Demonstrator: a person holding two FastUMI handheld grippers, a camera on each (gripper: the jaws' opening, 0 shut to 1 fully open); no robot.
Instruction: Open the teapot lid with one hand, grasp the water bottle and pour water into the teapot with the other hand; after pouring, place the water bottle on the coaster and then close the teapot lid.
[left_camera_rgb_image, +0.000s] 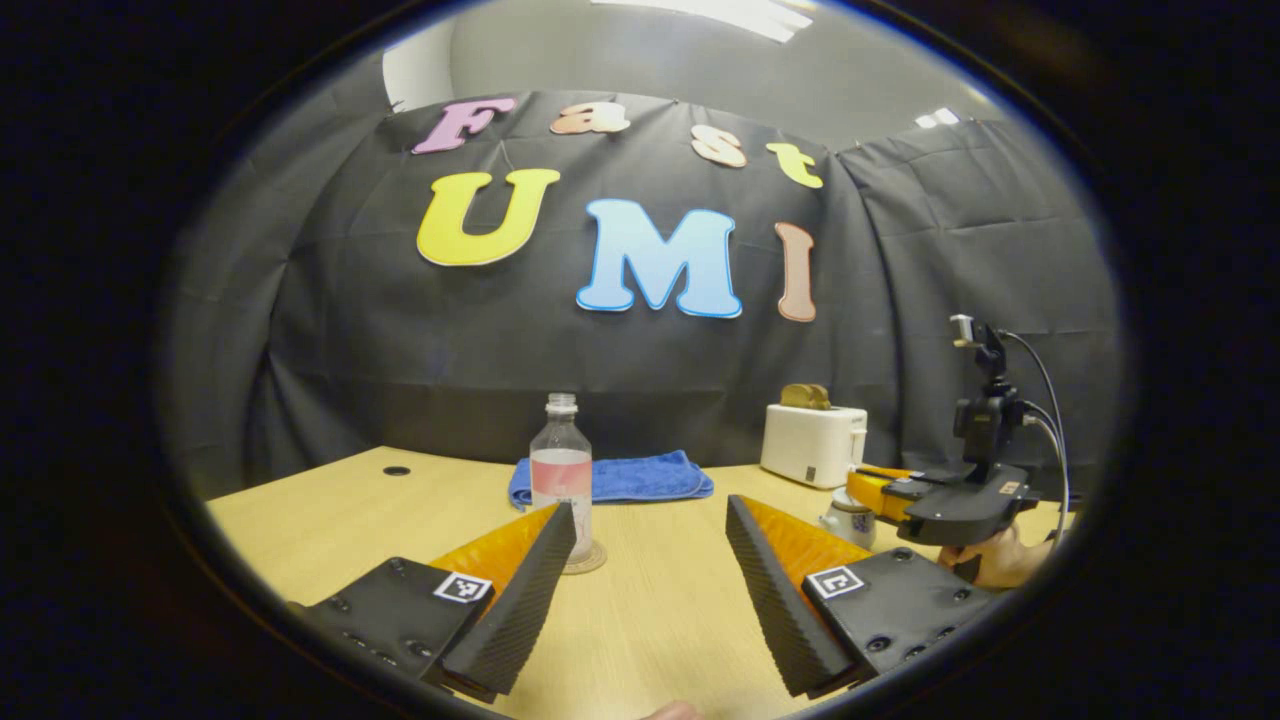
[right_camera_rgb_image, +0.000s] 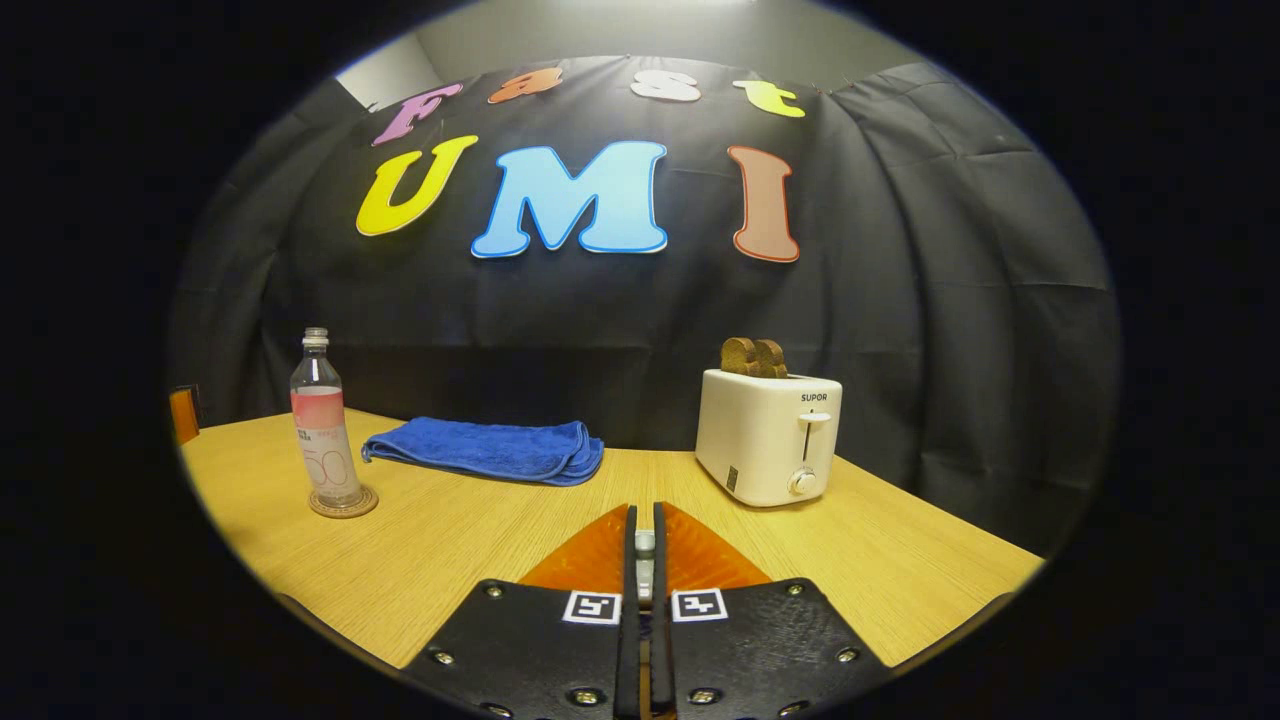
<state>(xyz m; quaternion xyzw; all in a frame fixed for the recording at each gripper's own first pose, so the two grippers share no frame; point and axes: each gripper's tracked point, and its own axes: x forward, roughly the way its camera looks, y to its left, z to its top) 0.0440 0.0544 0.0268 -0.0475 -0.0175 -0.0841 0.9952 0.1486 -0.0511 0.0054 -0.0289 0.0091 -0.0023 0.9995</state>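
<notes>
A clear water bottle (left_camera_rgb_image: 560, 478) (right_camera_rgb_image: 322, 425) with a pink label stands upright on a round coaster (left_camera_rgb_image: 588, 560) (right_camera_rgb_image: 343, 503). My left gripper (left_camera_rgb_image: 650, 505) is open and holds nothing, and its left finger reaches just in front of the bottle. At the right stands a small white teapot (left_camera_rgb_image: 850, 517), partly hidden. My right gripper (left_camera_rgb_image: 862, 487) (right_camera_rgb_image: 645, 520), held by a hand (left_camera_rgb_image: 1000, 560), sits over the pot's top. Its fingers are nearly together on a small pale piece, the teapot lid's knob (right_camera_rgb_image: 645, 545). Whether the lid rests on the pot is hidden.
A folded blue towel (left_camera_rgb_image: 625, 477) (right_camera_rgb_image: 495, 450) lies at the back of the wooden table (left_camera_rgb_image: 660, 610) (right_camera_rgb_image: 480, 545). A white toaster (left_camera_rgb_image: 812, 443) (right_camera_rgb_image: 768, 435) with bread in it stands at the back right. A cable hole (left_camera_rgb_image: 396, 470) is at the far left.
</notes>
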